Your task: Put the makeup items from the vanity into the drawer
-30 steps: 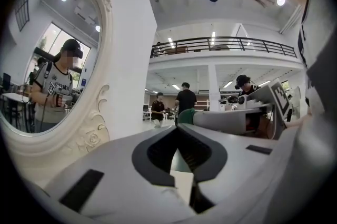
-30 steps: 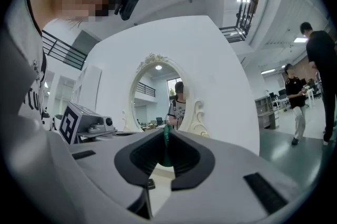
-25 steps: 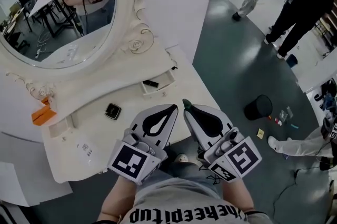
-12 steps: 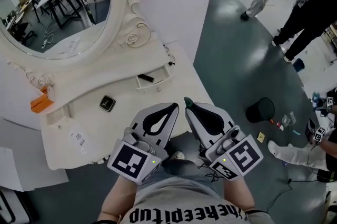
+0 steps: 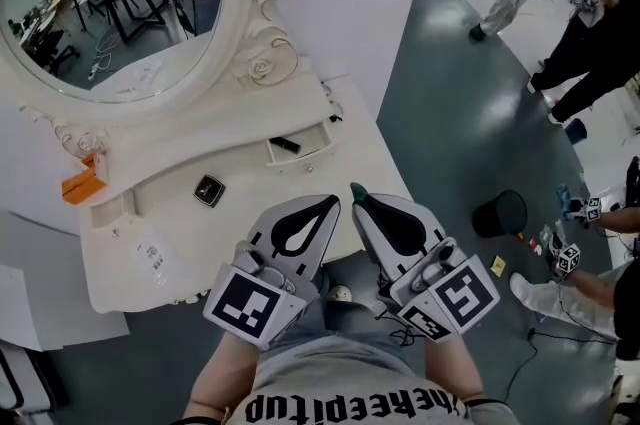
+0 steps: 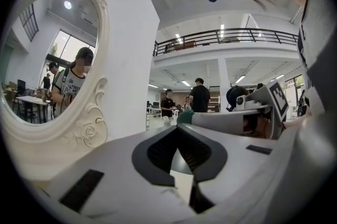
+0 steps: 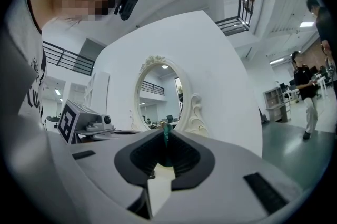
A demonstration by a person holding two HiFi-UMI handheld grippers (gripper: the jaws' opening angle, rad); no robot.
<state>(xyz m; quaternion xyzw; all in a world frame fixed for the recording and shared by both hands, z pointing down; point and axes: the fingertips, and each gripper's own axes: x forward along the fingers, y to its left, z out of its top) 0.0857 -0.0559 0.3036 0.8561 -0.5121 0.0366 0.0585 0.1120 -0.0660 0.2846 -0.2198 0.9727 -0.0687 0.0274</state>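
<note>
The white vanity (image 5: 375, 175) with its oval mirror (image 5: 110, 3) stands ahead of me in the head view. Its small drawer (image 5: 306, 154) is pulled open with a slim black item (image 5: 285, 144) inside. A black square compact (image 5: 210, 189) lies on the vanity top, left of the drawer. An orange item (image 5: 80, 185) sits at the mirror's foot. My left gripper (image 5: 333, 201) and right gripper (image 5: 353, 190) hover side by side near my body, short of the vanity's front edge. Both are shut with nothing between the jaws. The right gripper (image 7: 165, 130) has green tips.
A white label (image 5: 152, 258) lies at the vanity's left end. On the floor to the right stand a black round bin (image 5: 501, 211) and small scattered items (image 5: 496, 263). People (image 5: 600, 23) walk at the far right; another crouches at the lower right.
My head view has shifted, so the vanity and mirror sit a little differently in frame. The people behind have walked on. Both grippers stay still and shut.
</note>
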